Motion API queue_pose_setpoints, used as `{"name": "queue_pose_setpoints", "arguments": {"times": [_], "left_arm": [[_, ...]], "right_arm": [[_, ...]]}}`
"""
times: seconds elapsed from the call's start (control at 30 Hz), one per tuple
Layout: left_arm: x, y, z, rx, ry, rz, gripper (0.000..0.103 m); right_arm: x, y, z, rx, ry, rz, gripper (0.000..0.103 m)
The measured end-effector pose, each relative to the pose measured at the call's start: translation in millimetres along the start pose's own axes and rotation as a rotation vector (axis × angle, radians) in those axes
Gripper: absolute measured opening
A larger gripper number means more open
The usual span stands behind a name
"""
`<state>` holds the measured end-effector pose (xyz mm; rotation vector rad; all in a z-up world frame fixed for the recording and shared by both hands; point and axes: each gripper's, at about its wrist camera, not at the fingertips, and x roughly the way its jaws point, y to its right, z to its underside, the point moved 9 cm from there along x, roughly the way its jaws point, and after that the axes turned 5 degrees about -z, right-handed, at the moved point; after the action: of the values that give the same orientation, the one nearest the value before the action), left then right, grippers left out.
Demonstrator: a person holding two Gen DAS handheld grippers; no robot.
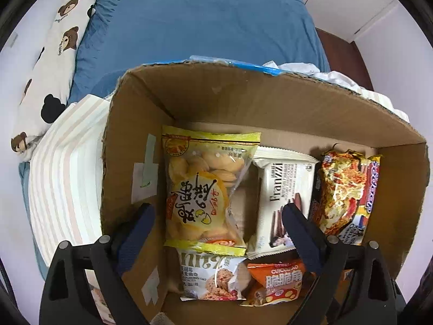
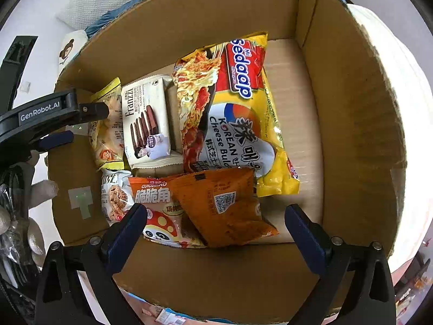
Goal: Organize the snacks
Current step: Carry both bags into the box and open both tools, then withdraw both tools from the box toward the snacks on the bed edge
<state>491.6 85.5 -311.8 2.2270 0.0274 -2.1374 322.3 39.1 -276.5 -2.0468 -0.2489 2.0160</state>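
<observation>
A cardboard box [image 1: 270, 100] holds several snack packs. In the left wrist view a yellow cookie bag [image 1: 205, 187], a white Franzzi wafer pack [image 1: 281, 189], a Sedaap noodle pack [image 1: 346, 189], an oat cookie pack [image 1: 208, 279] and an orange Cuicuijiao bag [image 1: 273, 281] lie inside. My left gripper [image 1: 219, 216] is open and empty above them. My right gripper [image 2: 215, 216] is open and empty over two orange bags [image 2: 224, 205], beside the noodle pack [image 2: 235, 113], the wafer pack [image 2: 146, 119] and the box wall [image 2: 351, 108]. The left gripper also shows in the right wrist view [image 2: 56, 124].
The box stands on a bed with a blue cover [image 1: 205, 21]. A bear-print pillow [image 1: 51, 59] lies at the left, a striped folded cloth [image 1: 67, 168] beside the box, white cloth [image 1: 335, 75] behind it. Bare box floor [image 2: 300, 124] lies right of the noodles.
</observation>
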Motion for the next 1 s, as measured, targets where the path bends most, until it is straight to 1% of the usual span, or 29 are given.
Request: {"name": "queue_pose_setpoints", "arguments": {"times": [0.13, 0.33, 0.53, 0.63, 0.77, 1.0], "left_arm": [[-9.7, 5.0, 11.3, 0.000, 0.006, 0.011, 0.096], [-32.9, 7.7, 28.9, -0.005, 0.066, 0.039, 0.096], [-69.7, 14.4, 63.0, 0.036, 0.181, 0.003, 0.096], [-90.1, 15.4, 82.6, 0.052, 0.244, -0.008, 0.096], [-120.7, 15.9, 113.9, 0.059, 0.341, -0.017, 0.096], [-161.8, 14.5, 160.6, 0.064, 0.445, -0.012, 0.096]], "right_arm": [[-7.5, 1.0, -2.1, -0.001, 0.023, 0.018, 0.103], [-28.6, 5.7, 0.9, -0.038, 0.073, 0.047, 0.103], [-57.4, 2.3, 14.1, -0.106, 0.147, 0.083, 0.103], [-72.9, 0.0, 23.8, -0.115, 0.181, 0.067, 0.103], [-99.8, -4.3, 40.3, -0.158, 0.262, 0.089, 0.103], [-141.4, -8.2, 75.2, -0.186, 0.345, 0.074, 0.103]]}}
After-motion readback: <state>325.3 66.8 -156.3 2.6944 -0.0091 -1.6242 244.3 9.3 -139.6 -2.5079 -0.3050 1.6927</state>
